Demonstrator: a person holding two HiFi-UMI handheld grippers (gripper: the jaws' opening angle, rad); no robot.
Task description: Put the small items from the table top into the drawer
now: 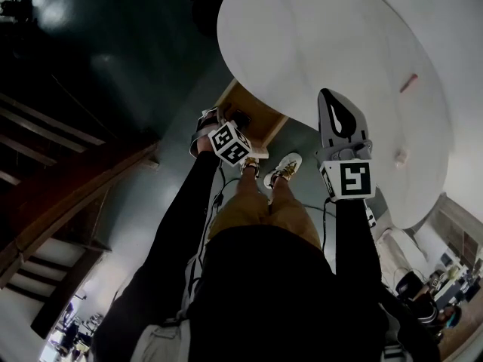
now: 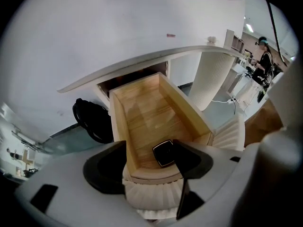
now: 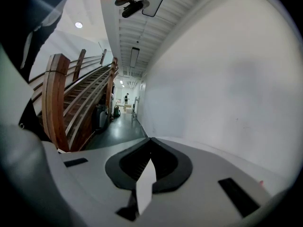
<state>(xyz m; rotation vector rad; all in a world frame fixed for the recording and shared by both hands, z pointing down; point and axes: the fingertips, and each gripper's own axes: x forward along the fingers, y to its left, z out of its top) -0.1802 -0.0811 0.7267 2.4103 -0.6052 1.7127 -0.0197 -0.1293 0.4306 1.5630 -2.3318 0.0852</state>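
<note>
The wooden drawer (image 2: 151, 112) stands pulled out from under the round white table (image 1: 317, 36). A flat black square item (image 2: 164, 152) lies inside it near the front. My left gripper (image 2: 149, 163) is shut on the drawer's ribbed white front (image 2: 154, 193), and in the head view it (image 1: 221, 119) sits at the drawer (image 1: 253, 115). On the table top lie a small pink item (image 1: 408, 83) and a small white item (image 1: 401, 156). My right gripper (image 1: 330, 96) hovers over the table's near edge, shut and holding nothing; its closed tips (image 3: 150, 143) point along the table.
A ribbed white pedestal (image 2: 210, 79) carries the table. A dark object (image 2: 90, 119) rests on the floor left of the drawer. A wooden staircase (image 1: 68, 194) rises at the left. The person's legs and shoes (image 1: 283, 168) stand below the drawer.
</note>
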